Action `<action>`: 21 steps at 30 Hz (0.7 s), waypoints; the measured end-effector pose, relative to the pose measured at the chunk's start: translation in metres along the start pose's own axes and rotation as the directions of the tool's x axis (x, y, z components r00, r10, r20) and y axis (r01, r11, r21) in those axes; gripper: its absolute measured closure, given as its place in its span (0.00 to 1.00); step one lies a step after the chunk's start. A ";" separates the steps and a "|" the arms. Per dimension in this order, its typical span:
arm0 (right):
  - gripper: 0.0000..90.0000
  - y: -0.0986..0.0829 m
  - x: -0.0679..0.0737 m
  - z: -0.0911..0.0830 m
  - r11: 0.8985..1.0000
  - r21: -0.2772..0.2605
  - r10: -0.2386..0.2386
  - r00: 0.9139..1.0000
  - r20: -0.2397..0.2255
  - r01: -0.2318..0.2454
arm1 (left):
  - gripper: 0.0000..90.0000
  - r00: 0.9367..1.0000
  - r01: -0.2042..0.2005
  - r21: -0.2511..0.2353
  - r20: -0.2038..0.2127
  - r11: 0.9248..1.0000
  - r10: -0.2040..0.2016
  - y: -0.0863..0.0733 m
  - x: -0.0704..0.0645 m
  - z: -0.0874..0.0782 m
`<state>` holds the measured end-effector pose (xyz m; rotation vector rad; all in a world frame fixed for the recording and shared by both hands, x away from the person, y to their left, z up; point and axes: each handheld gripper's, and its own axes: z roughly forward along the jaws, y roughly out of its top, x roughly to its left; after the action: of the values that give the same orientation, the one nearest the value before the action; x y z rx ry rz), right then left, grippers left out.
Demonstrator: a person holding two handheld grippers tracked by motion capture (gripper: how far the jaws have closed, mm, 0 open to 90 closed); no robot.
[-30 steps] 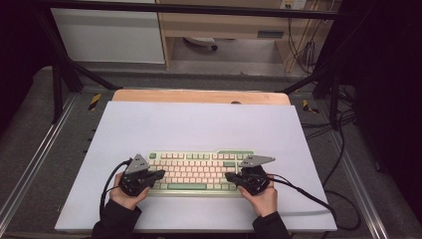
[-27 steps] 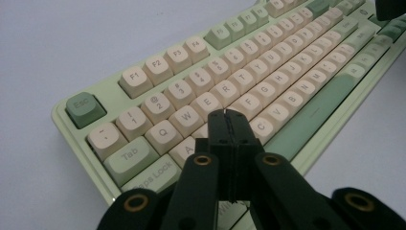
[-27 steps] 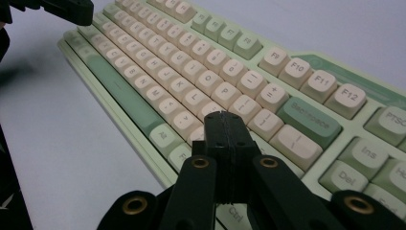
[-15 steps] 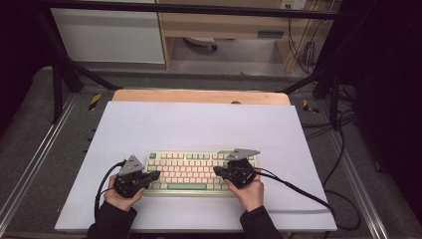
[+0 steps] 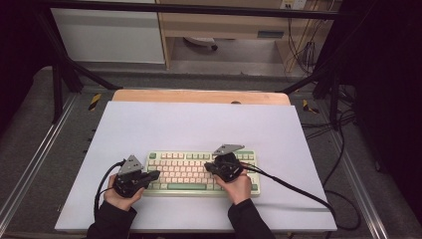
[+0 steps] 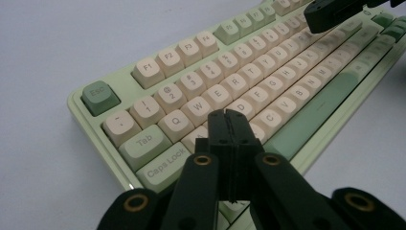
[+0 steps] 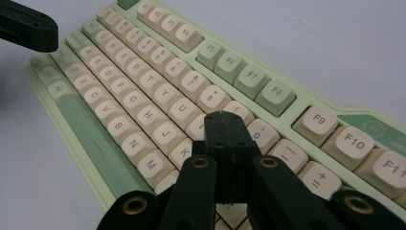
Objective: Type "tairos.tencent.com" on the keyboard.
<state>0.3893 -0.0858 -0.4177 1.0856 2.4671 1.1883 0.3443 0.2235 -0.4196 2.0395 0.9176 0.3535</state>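
Two black, hard-plastic grippers hovering over one pale-green and cream mechanical keyboard (image 5: 201,172) with rounded, matte keycaps, lying on a smooth white tabletop (image 5: 199,124), toward 6 o'clock of the sheet. Holding the left gripper (image 6: 229,115) with jaws pressed flat together, tips sitting just above the home row near the Caps Lock end, at the board's 9 o'clock side; showing in the high view as a dark lump (image 5: 155,175) at the keyboard's left edge. Holding the right gripper (image 7: 225,116) likewise closed on nothing, tips poised over the cream keys around K and the zero key; sitting in the high view (image 5: 208,168) right of the board's middle. Trailing a thick black cable (image 5: 293,186) from the right gripper toward 4 o'clock across the sheet. Leaving broad bare tabletop from 10 through 2 o'clock, narrower strips at 3 and 9, and only a thin margin at 6. Bordering the sheet at 12 o'clock with a light wooden edge (image 5: 199,96).
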 end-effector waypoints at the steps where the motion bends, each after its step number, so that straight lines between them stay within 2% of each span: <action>1: 1.00 0.000 0.000 0.001 1.000 0.003 0.003 1.000 0.001 -0.003 | 1.00 1.000 0.000 0.000 0.000 1.000 0.000 0.000 0.000 0.000; 21: 1.00 -0.003 -0.002 0.010 1.000 0.016 0.005 1.000 0.000 -0.005 | 1.00 1.000 -0.001 0.003 0.001 1.000 0.001 0.000 0.000 0.001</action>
<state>0.3936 -0.0824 -0.4272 1.0960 2.4795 1.1720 0.3446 0.2227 -0.4204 2.0428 0.9174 0.3512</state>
